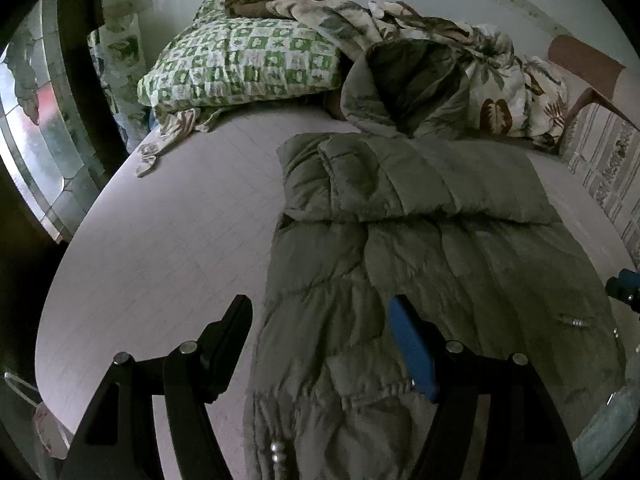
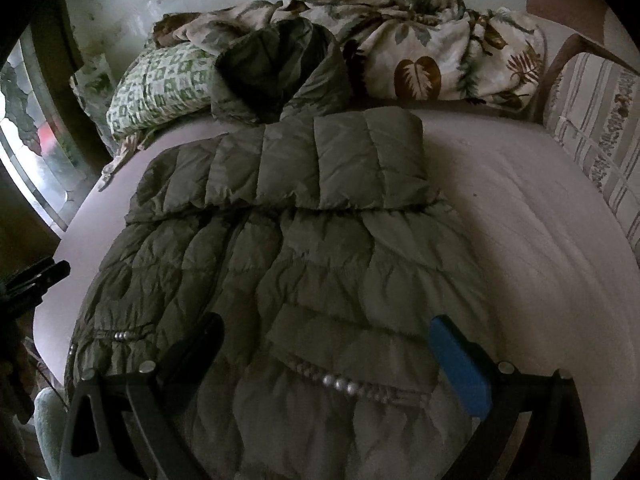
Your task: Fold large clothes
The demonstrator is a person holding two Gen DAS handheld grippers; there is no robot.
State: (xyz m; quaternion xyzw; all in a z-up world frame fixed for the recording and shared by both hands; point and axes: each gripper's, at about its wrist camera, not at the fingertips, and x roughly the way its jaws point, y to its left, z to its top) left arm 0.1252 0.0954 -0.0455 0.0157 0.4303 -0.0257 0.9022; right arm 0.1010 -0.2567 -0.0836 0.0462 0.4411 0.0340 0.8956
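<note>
An olive-green quilted puffer jacket [image 1: 420, 248] lies flat on the bed, hood toward the pillows, with one sleeve folded across its chest. It also shows in the right wrist view [image 2: 288, 240]. My left gripper [image 1: 320, 312] is open and empty, hovering over the jacket's lower left edge near the hem. My right gripper [image 2: 326, 332] is open and empty, hovering over the jacket's hem near a row of metal snaps [image 2: 344, 386]. The right gripper's tip also shows at the right edge of the left wrist view [image 1: 622, 286].
The jacket lies on a pale bed sheet [image 1: 160, 240]. A green checked pillow [image 1: 244, 60] and a leaf-print blanket [image 2: 432, 52] lie at the head. A wooden chair [image 2: 568, 20] stands at the right. A window [image 1: 36, 128] is at the left.
</note>
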